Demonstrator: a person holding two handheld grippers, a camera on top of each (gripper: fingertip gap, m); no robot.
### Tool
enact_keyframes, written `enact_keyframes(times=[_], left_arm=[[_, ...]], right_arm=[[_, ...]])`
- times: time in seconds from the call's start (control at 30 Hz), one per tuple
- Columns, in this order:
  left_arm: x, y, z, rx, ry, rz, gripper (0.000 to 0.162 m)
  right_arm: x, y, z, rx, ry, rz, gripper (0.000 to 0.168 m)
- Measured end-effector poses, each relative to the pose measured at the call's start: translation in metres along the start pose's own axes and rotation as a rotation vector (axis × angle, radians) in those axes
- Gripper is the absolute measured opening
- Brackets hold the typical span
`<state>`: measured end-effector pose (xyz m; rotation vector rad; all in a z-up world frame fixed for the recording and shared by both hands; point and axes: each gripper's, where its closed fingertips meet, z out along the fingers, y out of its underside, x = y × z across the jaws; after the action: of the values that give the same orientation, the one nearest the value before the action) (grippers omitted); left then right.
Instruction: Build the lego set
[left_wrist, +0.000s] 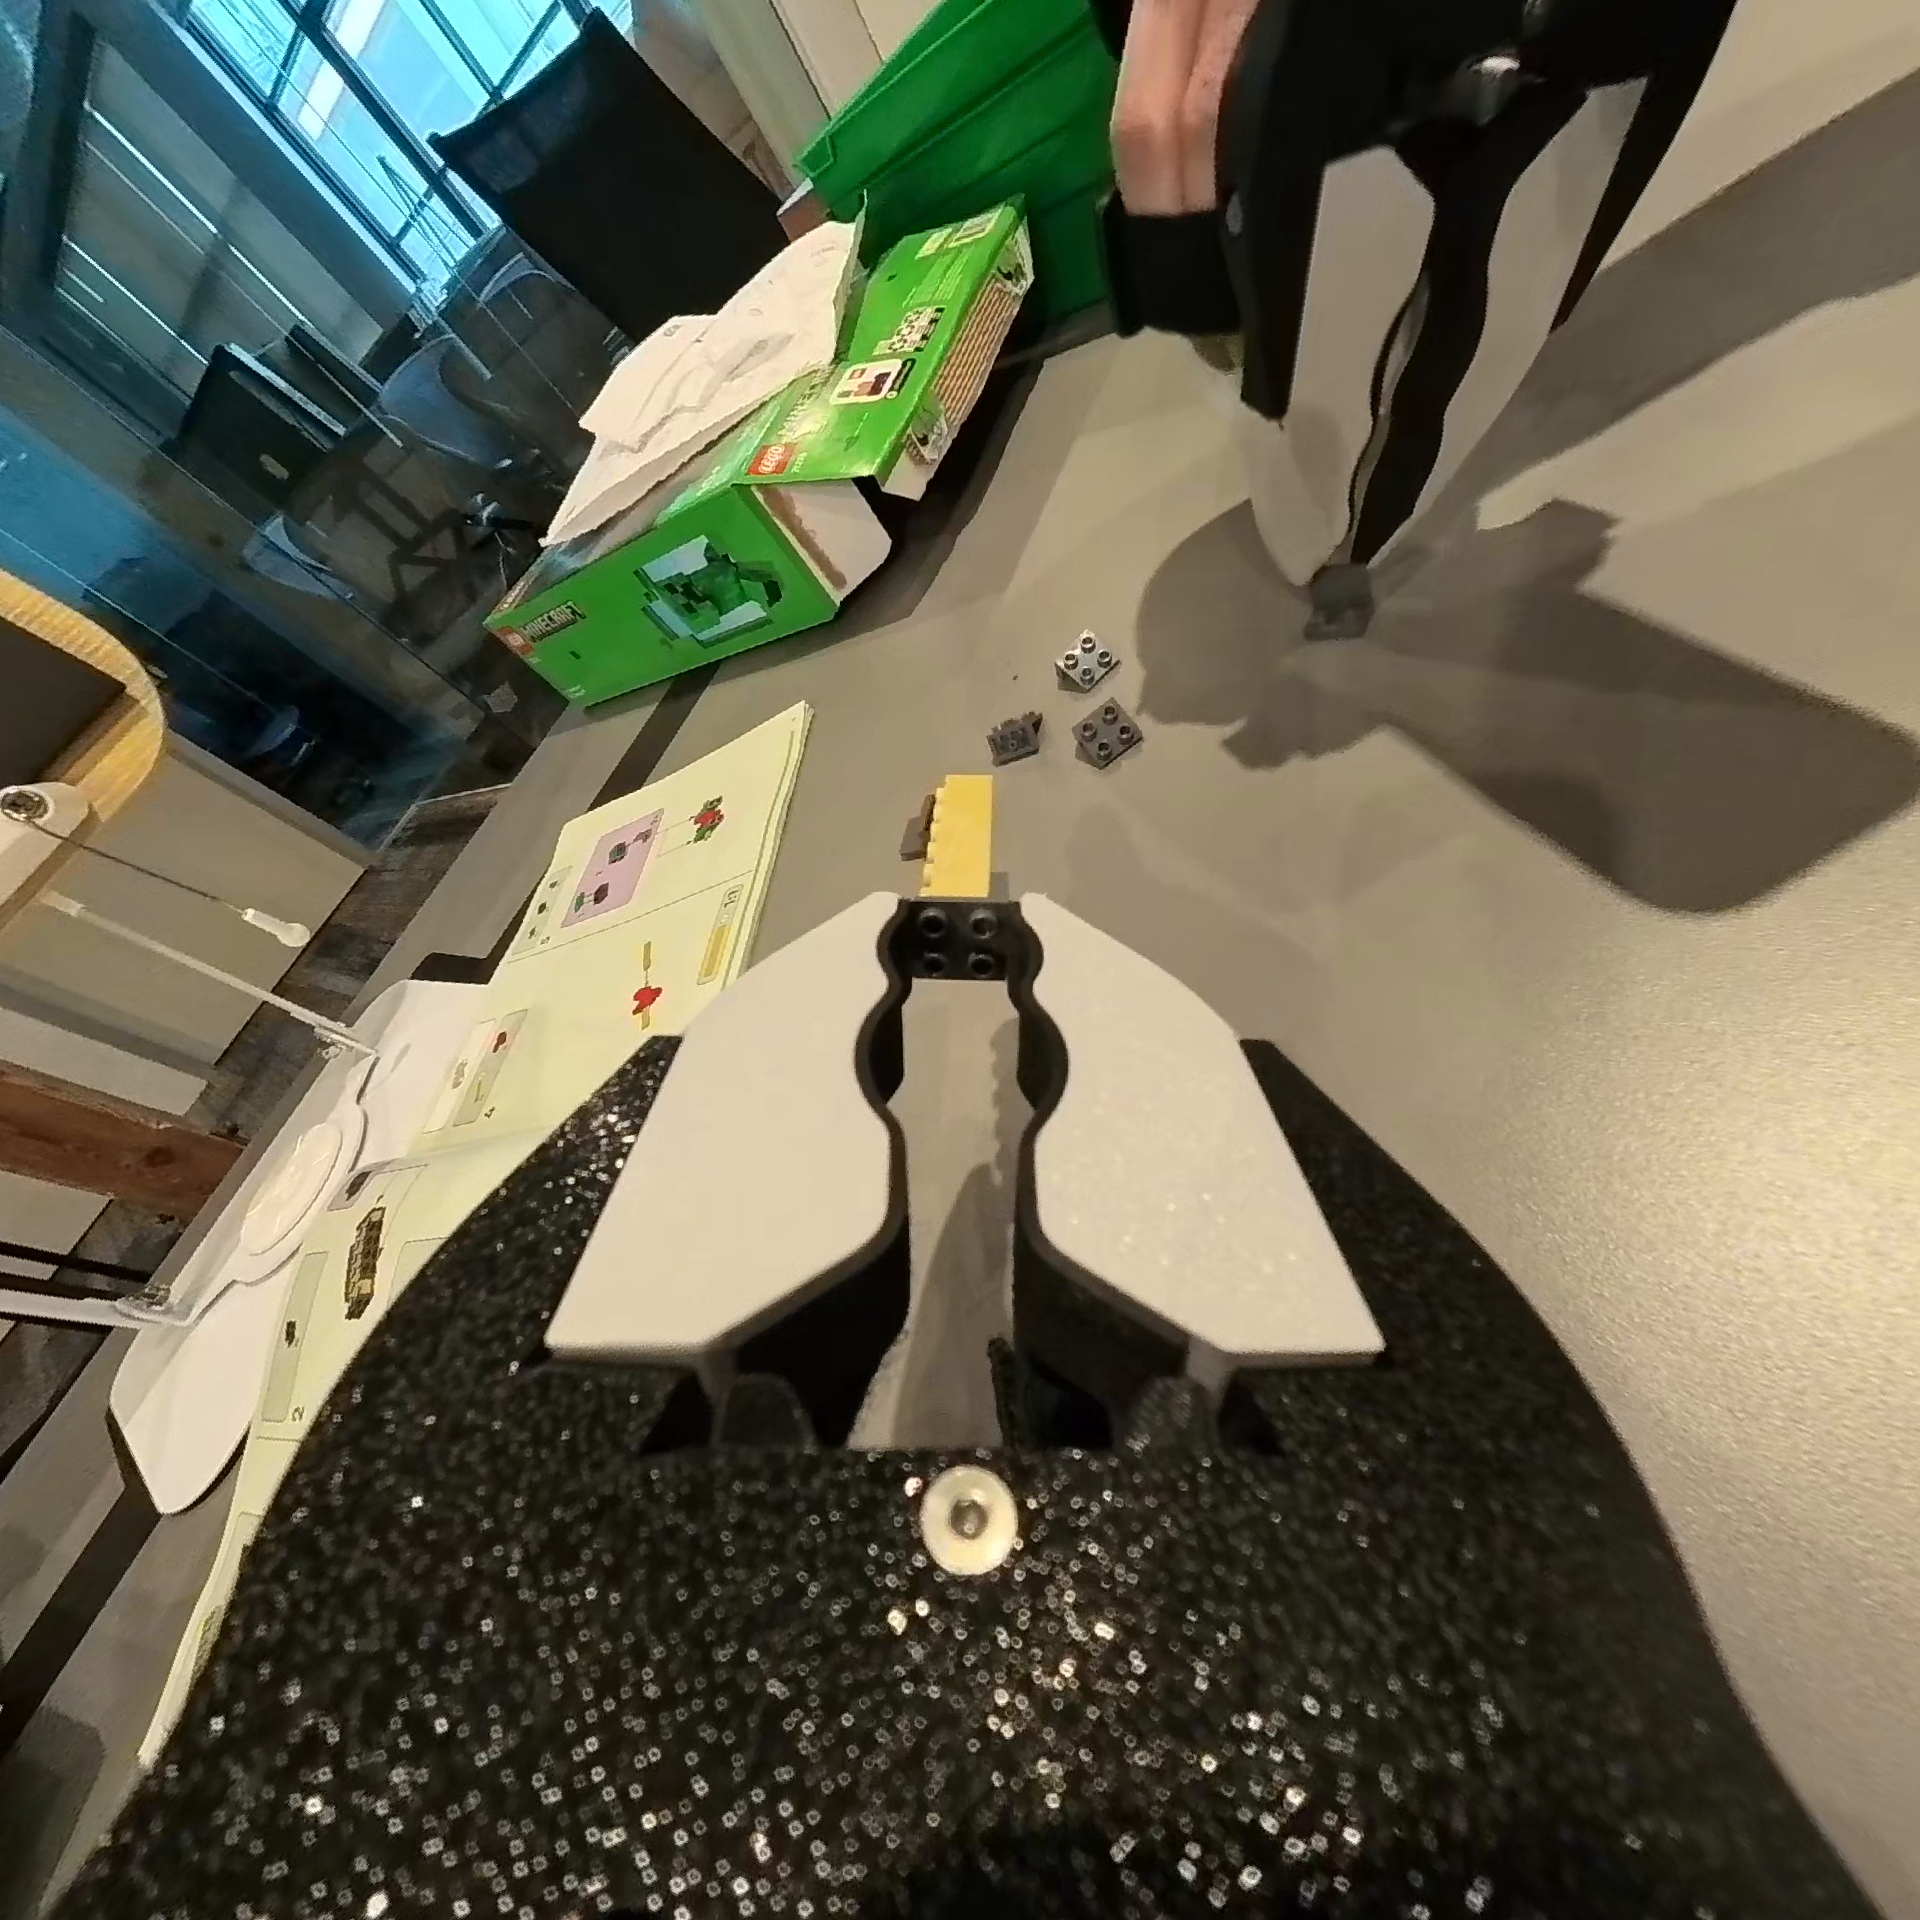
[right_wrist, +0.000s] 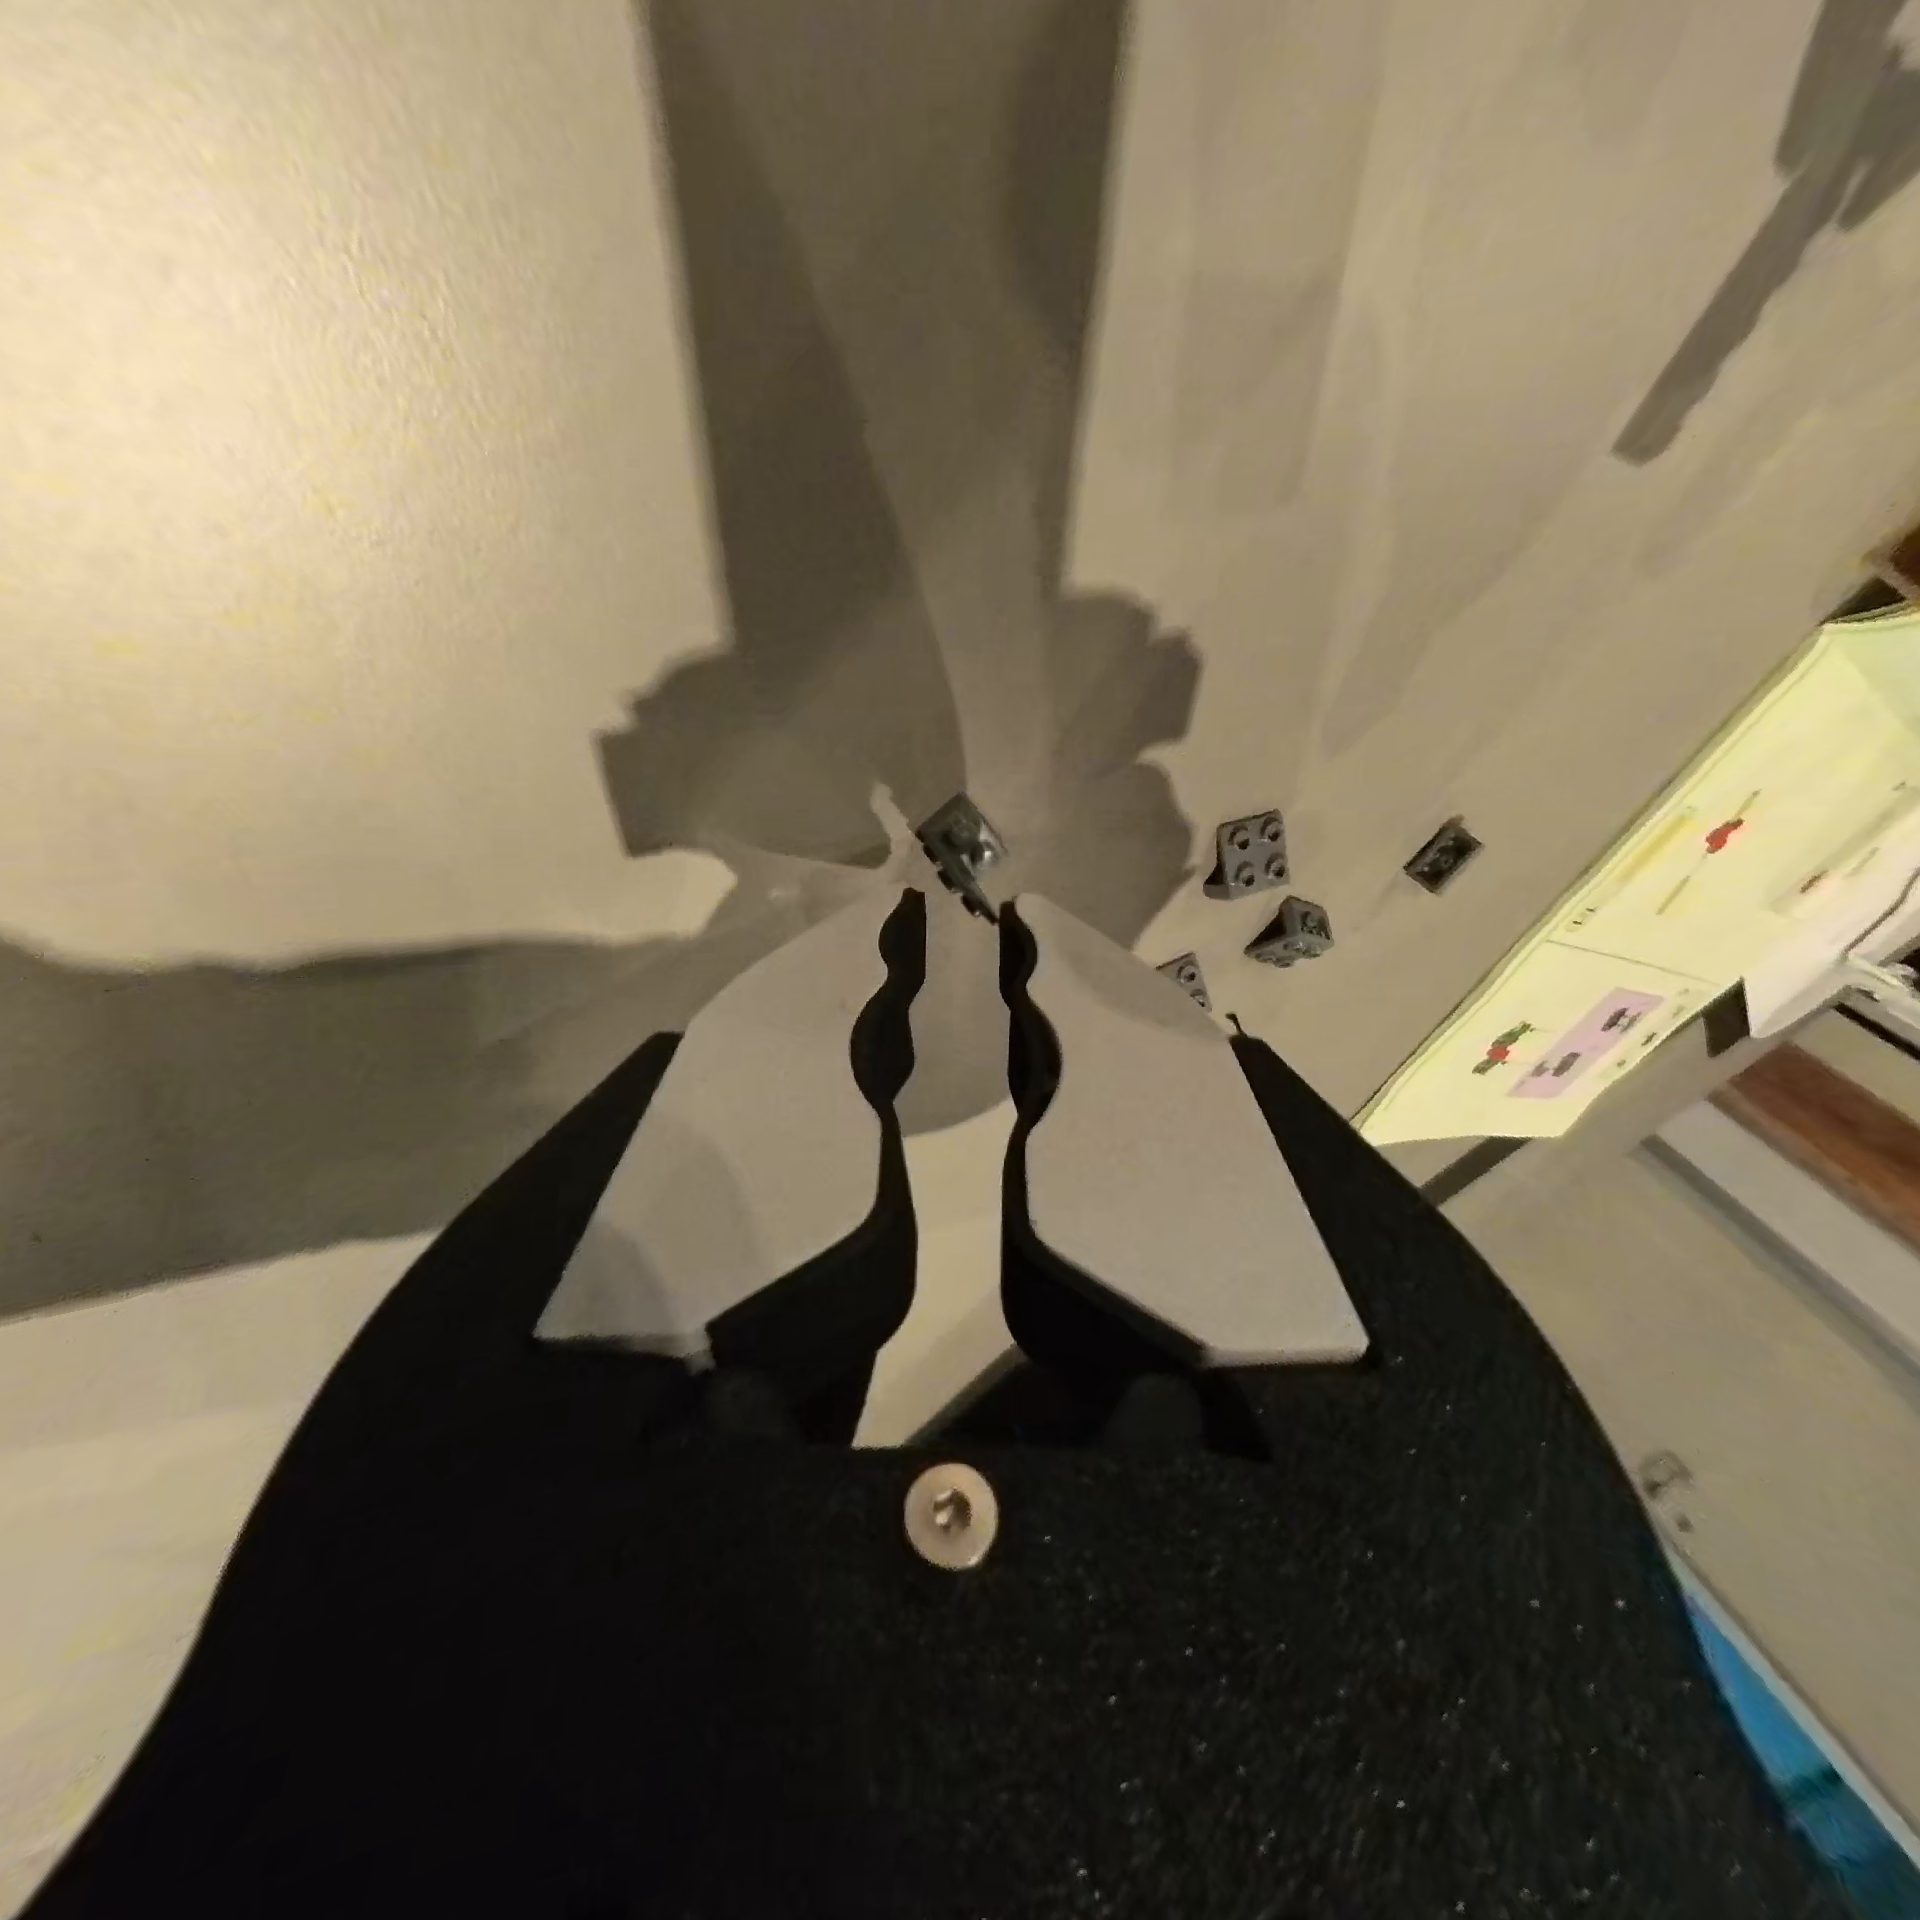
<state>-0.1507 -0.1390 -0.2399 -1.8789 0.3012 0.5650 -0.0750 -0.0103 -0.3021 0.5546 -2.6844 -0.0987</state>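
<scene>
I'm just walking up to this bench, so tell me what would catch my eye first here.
First, the left gripper close up, shut on a long yellow lego piece with a black studded end. Beyond it the right gripper reaches down and pinches a small grey brick on the grey table. At the far edge lies the bright green lego box, with the open instruction booklet nearer.

Printed green box (left_wrist: 665, 613), numbered booklet (left_wrist: 665, 883)

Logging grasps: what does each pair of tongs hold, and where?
Left tongs: the yellow-and-black brick assembly, pinched at its black end. Right tongs: a small grey brick, by its edge.
</scene>
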Motion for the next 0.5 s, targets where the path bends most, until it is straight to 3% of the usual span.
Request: enact_keyframes(times=[0.23, 0.5], left_arm=[[0.002, 0.000, 0.001, 0.001, 0.013, -0.004, 0.016], [0.013, -0.003, 0.003, 0.007, 0.074, 0.002, 0.016]], right_arm=[[0.000, -0.007, 0.001, 0.030, -0.035, 0.055, 0.003], [0.010, -0.035, -0.014, 0.223, -0.180, 0.331, 0.003]])
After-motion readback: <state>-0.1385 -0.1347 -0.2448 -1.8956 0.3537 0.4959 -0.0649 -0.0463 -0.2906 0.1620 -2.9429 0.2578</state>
